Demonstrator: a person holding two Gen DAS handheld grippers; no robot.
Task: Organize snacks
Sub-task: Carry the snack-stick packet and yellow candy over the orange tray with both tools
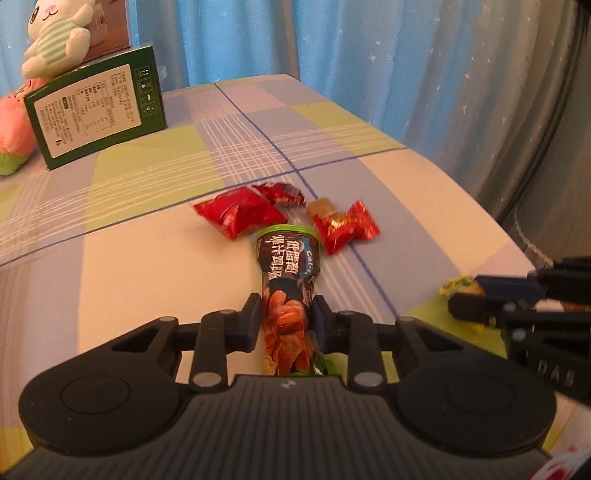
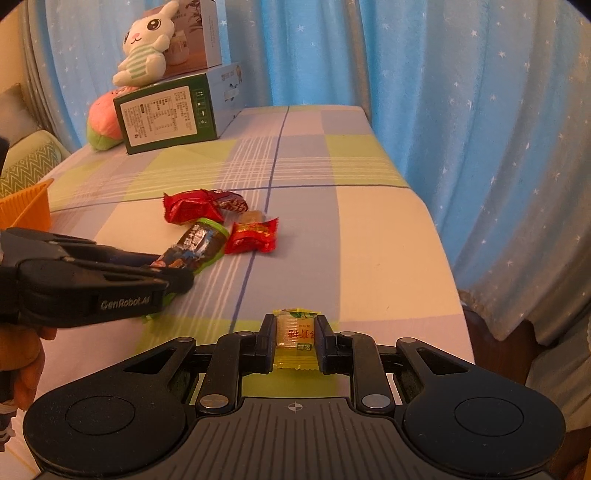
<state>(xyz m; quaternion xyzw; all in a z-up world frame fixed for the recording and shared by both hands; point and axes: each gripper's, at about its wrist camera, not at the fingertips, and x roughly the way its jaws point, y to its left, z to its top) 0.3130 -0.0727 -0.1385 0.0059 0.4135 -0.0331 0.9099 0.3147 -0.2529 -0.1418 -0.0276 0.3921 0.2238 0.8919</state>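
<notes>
A long dark snack packet [image 1: 286, 258] with a green end lies lengthwise on the checked tablecloth [image 1: 147, 240], and my left gripper [image 1: 286, 306] is shut on its lower part. The right wrist view shows that same packet [image 2: 201, 240] sticking out of the left gripper [image 2: 177, 273]. My right gripper [image 2: 295, 325] is shut on a small yellow candy [image 2: 295, 332] near the table's front edge. The candy [image 1: 456, 286] also peeks from the right gripper [image 1: 461, 295] at the right of the left wrist view. Two red packets [image 1: 240, 214] [image 1: 345, 227] lie just beyond the dark packet.
A dark red wrapper [image 1: 282, 194] and a brown candy [image 1: 323, 206] lie among the red packets. At the back left are a green box [image 1: 96, 114], a plush rabbit [image 1: 59, 33] and a pink plush [image 1: 13, 129]. An orange basket [image 2: 26, 203] stands left. Blue curtains [image 2: 461, 110] hang behind.
</notes>
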